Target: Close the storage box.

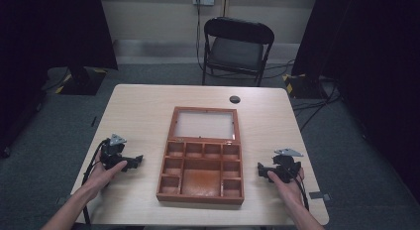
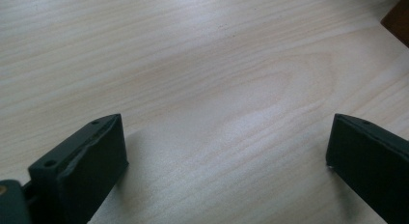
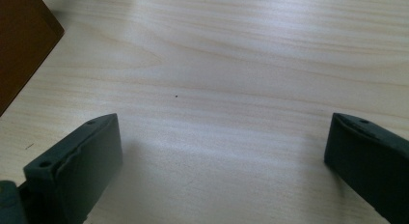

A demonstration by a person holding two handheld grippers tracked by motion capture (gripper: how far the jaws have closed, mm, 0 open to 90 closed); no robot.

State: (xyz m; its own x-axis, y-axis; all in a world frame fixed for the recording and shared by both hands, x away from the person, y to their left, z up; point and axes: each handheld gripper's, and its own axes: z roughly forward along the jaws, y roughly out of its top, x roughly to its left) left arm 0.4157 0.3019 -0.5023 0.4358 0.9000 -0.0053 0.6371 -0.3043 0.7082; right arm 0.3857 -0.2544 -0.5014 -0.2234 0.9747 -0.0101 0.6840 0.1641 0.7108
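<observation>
- Lying open at the middle of the table (image 1: 138, 106), a wooden box (image 1: 201, 190) shows small compartments along its far edge and both sides and one large compartment in the near middle; its glass-panelled lid (image 1: 205, 125) is folded back on the far side.
- Left gripper (image 1: 136, 162): resting on the table left of the box, just beside its left wall, jaws wide apart with bare tabletop between them; a corner of the box appears at the upper right of the left gripper view.
- Right gripper (image 1: 260, 169): resting on the table right of the box, near its right wall but apart from it, jaws wide apart over bare wood.
</observation>
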